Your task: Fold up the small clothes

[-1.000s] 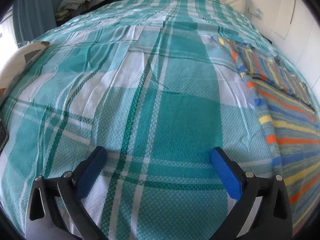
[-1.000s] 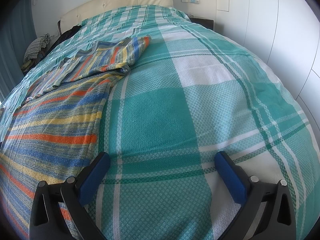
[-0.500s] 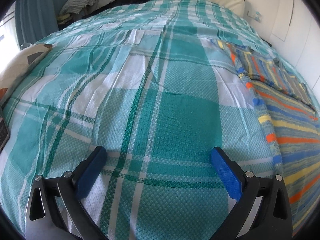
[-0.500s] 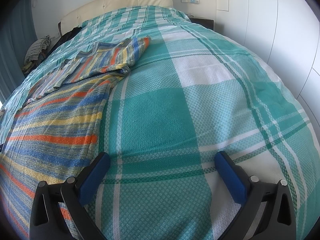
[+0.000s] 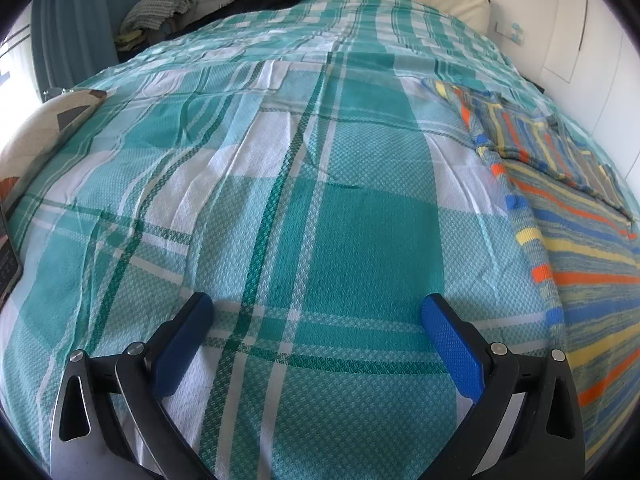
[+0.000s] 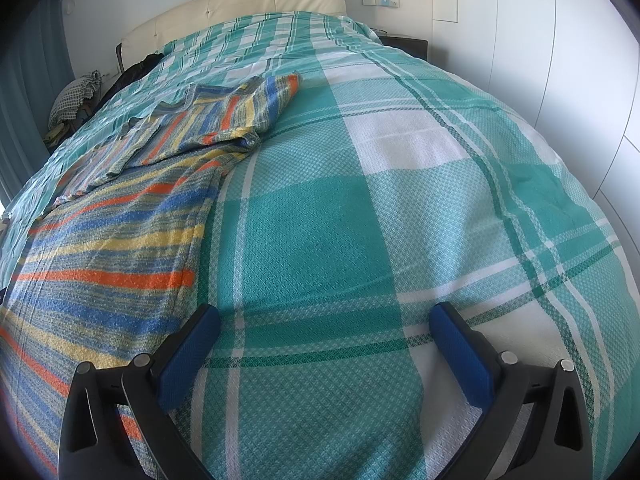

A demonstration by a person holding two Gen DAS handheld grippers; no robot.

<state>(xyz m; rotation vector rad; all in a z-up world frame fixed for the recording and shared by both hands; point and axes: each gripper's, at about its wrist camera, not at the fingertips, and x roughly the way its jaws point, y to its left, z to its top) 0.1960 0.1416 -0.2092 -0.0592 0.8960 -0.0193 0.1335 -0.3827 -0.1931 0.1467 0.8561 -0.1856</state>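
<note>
A striped shirt in blue, orange, yellow and grey (image 6: 120, 236) lies flat on the teal plaid bedspread (image 6: 340, 220). Its sleeves are folded in over the body near the collar. In the left wrist view the shirt (image 5: 576, 240) lies at the right edge. My left gripper (image 5: 316, 320) is open and empty above bare bedspread (image 5: 320, 200), left of the shirt. My right gripper (image 6: 324, 332) is open and empty, just right of the shirt's lower side edge; its left finger (image 6: 188, 356) hovers by that edge.
A cream headboard (image 6: 240, 4) stands at the far end. Clothes are piled on a seat (image 5: 160, 12) past the bed's far left corner, with a dark garment (image 5: 256, 2) beside them. A patterned pillow (image 5: 36, 136) lies at the left edge. White wardrobe doors (image 6: 560, 60) are on the right.
Both grippers have stayed open and nearly still. The left view has shifted slightly, showing a little more of the headboard end.
</note>
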